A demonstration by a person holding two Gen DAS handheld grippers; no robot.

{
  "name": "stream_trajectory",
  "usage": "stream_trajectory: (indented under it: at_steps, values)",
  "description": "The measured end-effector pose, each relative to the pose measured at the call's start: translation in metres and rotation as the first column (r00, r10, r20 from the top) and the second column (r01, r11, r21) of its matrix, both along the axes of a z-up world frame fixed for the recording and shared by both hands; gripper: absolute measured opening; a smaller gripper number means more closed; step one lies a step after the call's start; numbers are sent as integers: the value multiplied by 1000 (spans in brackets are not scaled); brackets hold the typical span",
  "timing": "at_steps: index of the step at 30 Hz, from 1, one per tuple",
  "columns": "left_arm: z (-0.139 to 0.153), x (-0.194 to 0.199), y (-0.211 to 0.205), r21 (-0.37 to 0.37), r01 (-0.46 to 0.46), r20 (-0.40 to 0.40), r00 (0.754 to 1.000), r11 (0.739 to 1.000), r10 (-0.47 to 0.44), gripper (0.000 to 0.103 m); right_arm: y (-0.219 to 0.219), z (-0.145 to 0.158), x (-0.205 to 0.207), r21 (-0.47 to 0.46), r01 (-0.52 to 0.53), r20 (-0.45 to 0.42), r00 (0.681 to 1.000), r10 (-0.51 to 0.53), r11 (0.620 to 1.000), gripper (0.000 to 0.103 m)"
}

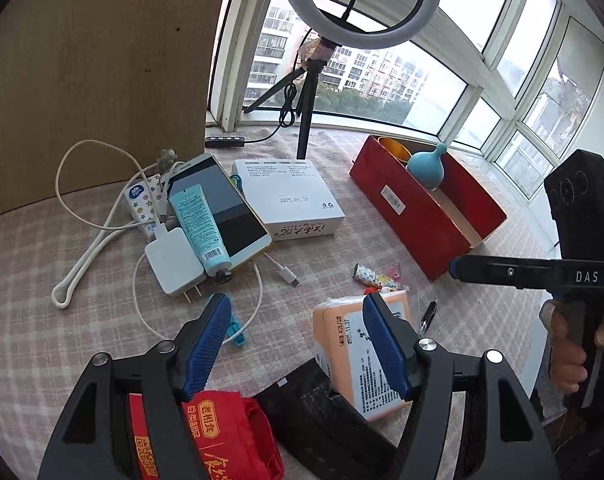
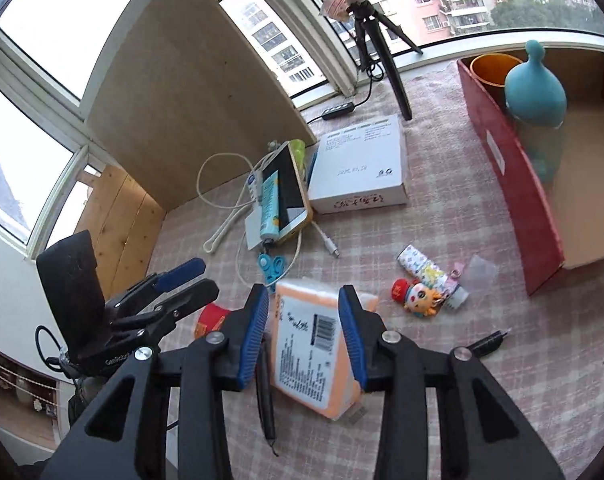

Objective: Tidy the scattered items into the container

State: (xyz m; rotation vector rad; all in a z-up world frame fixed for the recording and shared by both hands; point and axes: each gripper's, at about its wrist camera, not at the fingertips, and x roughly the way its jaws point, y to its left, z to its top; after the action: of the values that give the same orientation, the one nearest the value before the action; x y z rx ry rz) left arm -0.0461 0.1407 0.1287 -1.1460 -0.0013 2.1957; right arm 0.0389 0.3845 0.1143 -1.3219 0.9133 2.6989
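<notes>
The red box (image 1: 422,216) (image 2: 514,184) stands on the checked cloth at the right and holds a blue bottle (image 1: 426,166) (image 2: 536,96) and an orange cup (image 2: 492,68). An orange tissue pack (image 1: 358,356) (image 2: 310,344) lies on the cloth. My right gripper (image 2: 304,300) is open, its fingers on either side of the pack. My left gripper (image 1: 295,312) is open and empty above the cloth, left of the pack. A phone (image 1: 225,204), a blue tube (image 1: 199,228), a white charger (image 1: 175,266) with cable, and a white box (image 1: 289,196) lie to the left.
A small doll (image 2: 418,298), a patterned tube (image 2: 430,270) and a black pen (image 2: 488,344) lie near the red box. A red bag (image 1: 225,436) and a black wallet (image 1: 322,412) lie close in front. A ring light tripod (image 1: 308,112) stands at the back. A board (image 1: 93,76) stands on the left.
</notes>
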Motion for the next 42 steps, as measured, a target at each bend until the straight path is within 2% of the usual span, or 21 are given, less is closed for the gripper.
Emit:
stream_trajectory:
  at_steps: [2,3,7,12,18,27,34,37,42]
  values:
    - [-2,-12,16,-15,24,-8,1000,1000,-24,65,11,0,-14,98,51,15,998,-53,994,36]
    - [-3,-19,25,-21,37,-13,999,999,-37,65,15,-2,-24,114,63,27,997,-66,992,36]
    - [-6,-56,57,-48,67,-14,998,997,-68,65,39,-19,-64,49,106,70,992,-109,993,36]
    - [-15,-108,82,-88,75,4,997,993,-75,65,60,-33,-109,52,117,120,985,-122,992,37]
    - [-42,-155,94,-131,97,57,994,987,-90,65,83,-49,-148,42,151,161,975,-156,988,38]
    - [-62,-177,106,-170,167,90,984,971,-154,66,86,-72,-191,32,108,238,965,-112,994,38]
    - [-63,-194,108,-178,167,108,983,970,-149,67,87,-80,-204,25,90,250,964,-93,996,38]
    - [-65,-198,114,-204,190,118,979,960,-169,74,87,-84,-209,19,82,253,964,-84,996,38]
    - [-67,-202,124,-248,214,139,973,945,-184,78,85,-86,-215,32,63,255,964,-69,998,39]
